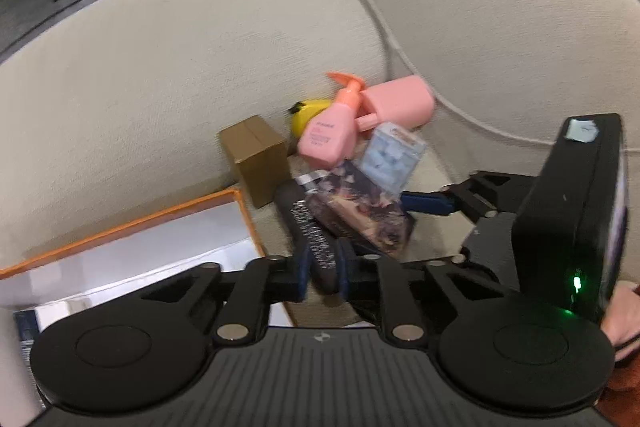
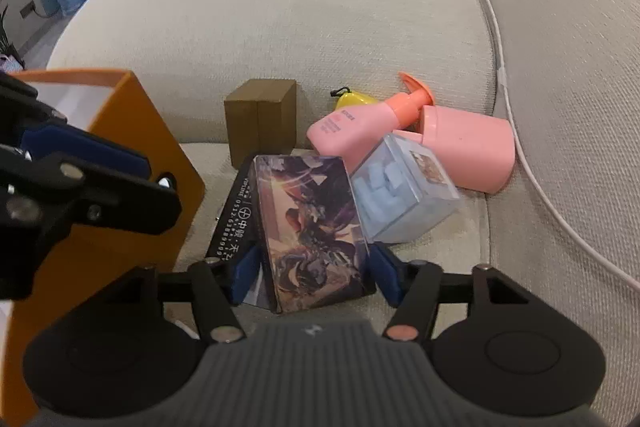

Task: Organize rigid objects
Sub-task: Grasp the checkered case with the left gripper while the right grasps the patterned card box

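While the beige sofa fills both views, its seat and back cushions wall in a small pile of hard things, and the orange box standing open at the pile's left looks empty as far as its white inside shows, so I judge the sorting barely begun. Next in size, a pink cup lies on its side against the back cushion, touching a pink pump bottle; a brown carton stands upright beside them, and a yellow item is half hidden behind. Nearer, a clear cube leans on an illustrated box. The right gripper straddles that box, jaws apart, pads apparently not pressing. The left gripper is clamped on a black printed bar. Room is tight: cushions behind, box wall left, open seat only to the right.
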Demonstrator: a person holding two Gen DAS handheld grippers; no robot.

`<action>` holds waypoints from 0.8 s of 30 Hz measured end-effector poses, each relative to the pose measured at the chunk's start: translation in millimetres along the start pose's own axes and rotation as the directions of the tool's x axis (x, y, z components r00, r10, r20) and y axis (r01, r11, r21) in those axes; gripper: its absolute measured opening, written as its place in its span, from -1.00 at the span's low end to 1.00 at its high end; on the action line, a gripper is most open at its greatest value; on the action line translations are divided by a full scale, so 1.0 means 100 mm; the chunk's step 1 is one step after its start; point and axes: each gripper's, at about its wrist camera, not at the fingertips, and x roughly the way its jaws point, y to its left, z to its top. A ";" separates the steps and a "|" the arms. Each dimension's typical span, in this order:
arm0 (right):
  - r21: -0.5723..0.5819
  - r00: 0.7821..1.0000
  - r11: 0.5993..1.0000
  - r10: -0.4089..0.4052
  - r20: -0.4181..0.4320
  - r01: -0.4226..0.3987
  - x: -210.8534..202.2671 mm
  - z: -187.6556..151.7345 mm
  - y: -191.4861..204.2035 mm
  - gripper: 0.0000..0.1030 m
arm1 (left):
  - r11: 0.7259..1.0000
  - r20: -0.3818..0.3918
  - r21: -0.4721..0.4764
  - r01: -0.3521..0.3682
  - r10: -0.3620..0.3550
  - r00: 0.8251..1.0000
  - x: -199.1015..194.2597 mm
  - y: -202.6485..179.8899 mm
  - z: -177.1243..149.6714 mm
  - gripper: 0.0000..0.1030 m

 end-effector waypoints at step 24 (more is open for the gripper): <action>0.486 0.990 0.863 0.138 0.041 -0.140 -0.45 -0.21 -0.90 -0.39 | 0.992 -0.119 -0.016 -0.125 0.122 0.985 0.58 -0.40 0.38 -0.24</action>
